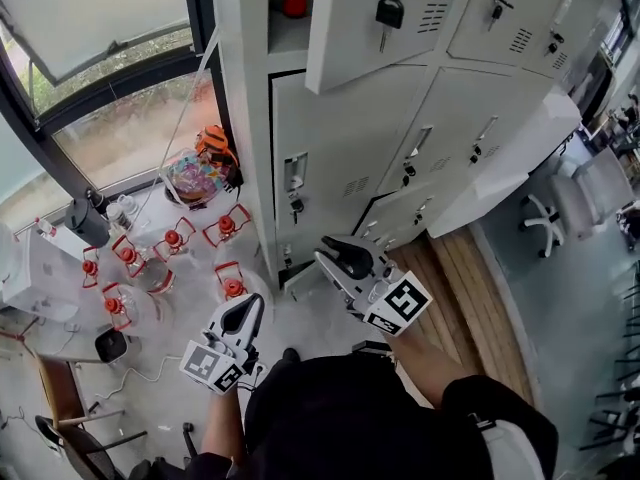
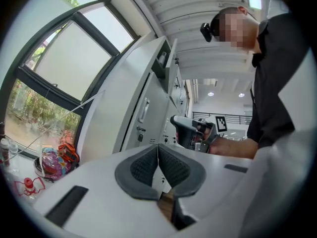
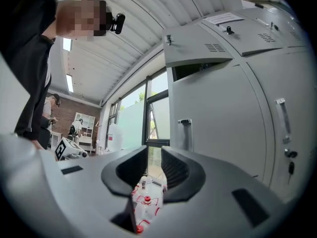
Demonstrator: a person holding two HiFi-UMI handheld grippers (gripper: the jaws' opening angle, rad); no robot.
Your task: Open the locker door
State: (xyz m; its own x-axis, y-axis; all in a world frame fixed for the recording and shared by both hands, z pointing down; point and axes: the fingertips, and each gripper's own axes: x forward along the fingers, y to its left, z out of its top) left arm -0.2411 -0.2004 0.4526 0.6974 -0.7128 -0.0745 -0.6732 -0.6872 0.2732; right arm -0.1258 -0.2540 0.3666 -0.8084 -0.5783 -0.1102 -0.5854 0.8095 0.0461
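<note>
A bank of grey lockers (image 1: 350, 148) stands in front of me. An upper locker door (image 1: 365, 33) hangs swung open, a padlock (image 1: 390, 10) dangling on it; the right gripper view shows the same door (image 3: 198, 47) ajar at the top. My right gripper (image 1: 335, 250) is held in the air near the lower lockers, clear of them. Its jaws (image 3: 154, 150) are open by a narrow gap with nothing between them. My left gripper (image 1: 250, 306) floats lower left, away from the lockers. Its pads (image 2: 158, 147) meet, shut on nothing.
Several red-capped water bottles (image 1: 175, 243) stand on the floor left of the lockers, by a colourful bag (image 1: 200, 173) and a big window (image 1: 110, 98). Another locker door (image 1: 510, 153) stands open at right over a wooden floor strip (image 1: 475, 288). An office chair (image 1: 560, 208) is beyond.
</note>
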